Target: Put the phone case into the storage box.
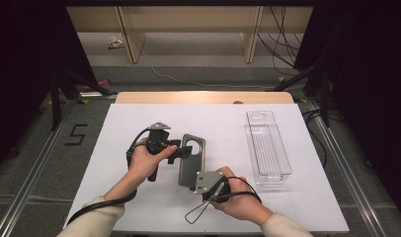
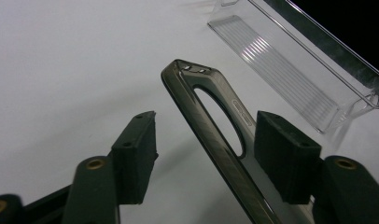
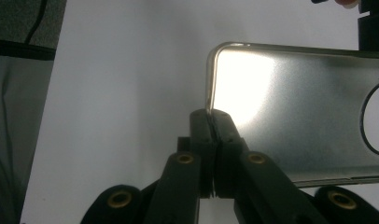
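Count: one phone case [image 1: 191, 160], one clear tray [image 1: 268, 148], two claws, one white desk [image 1: 139, 197]. The case is smoky translucent with a round camera cutout, held off the desk left of the tray, between both claws. Right claw [image 3: 211, 116] is pinched fully together on the case's rim near one corner; in the high view the right claw [image 1: 201, 183] sits at the case's near end. Left claw [image 2: 204, 154] is partly open with the case's cutout end standing between its pads; one pad [image 2: 283, 154] looks to touch the case's back, the other pad [image 2: 134, 154] stands clear of it, so no clamp. In the high view the left claw [image 1: 181, 149] meets the case's far left edge. The tray lies well apart to the right, lengthwise, nothing visible inside. Hard to read: in the right gripper view the case's far end is cut off by the frame edge and glare washes out part of its surface; in the left gripper view its lower end runs out of frame, and the tray's far end is cropped.
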A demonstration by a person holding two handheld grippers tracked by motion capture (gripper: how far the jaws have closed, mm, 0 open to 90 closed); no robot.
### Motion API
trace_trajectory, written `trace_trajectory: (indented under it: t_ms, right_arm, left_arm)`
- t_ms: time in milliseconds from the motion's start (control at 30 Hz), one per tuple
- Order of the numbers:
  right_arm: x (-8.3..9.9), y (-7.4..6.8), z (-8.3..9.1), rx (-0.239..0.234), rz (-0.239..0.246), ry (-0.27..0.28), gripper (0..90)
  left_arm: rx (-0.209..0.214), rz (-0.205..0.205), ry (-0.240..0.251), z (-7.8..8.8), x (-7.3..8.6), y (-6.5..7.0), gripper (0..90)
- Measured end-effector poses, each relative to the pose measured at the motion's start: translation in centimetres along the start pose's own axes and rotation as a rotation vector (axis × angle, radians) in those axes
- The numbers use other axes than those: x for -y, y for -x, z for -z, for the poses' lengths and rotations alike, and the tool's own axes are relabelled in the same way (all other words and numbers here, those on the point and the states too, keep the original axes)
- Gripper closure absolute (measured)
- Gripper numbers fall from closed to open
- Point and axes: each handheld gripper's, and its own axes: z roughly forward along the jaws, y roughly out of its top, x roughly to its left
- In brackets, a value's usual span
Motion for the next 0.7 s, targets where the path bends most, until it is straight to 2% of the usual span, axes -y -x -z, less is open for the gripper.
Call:
trace_trajectory:
  t_ms: [100,167,400,500,700]
  right_arm:
    - [-0.01,0.05,-0.08,0.006,0.015,0.008,89.6]
    - [0.01,-0.02,-0.11,-0.008,0.012,0.007,89.6]
    - [-0.03,-0.1,-0.18,-0.004,0.02,0.007,89.5]
    - [-0.01,-0.17,-0.19,-0.006,0.015,0.002,89.5]
    - [0.04,-0.19,-0.43,-0.009,0.038,-0.003,89.4]
  left_arm:
    - [0.008,0.01,0.005,0.07,0.02,-0.09,45.2]
    - [0.014,0.019,0.01,0.11,0.05,-0.18,49.1]
    - [0.028,0.033,0.008,0.12,0.19,-0.22,60.8]
    - [0.038,0.042,0.014,0.19,0.21,-0.18,63.5]
    - [0.058,0.058,0.037,0.39,0.13,0.21,67.9]
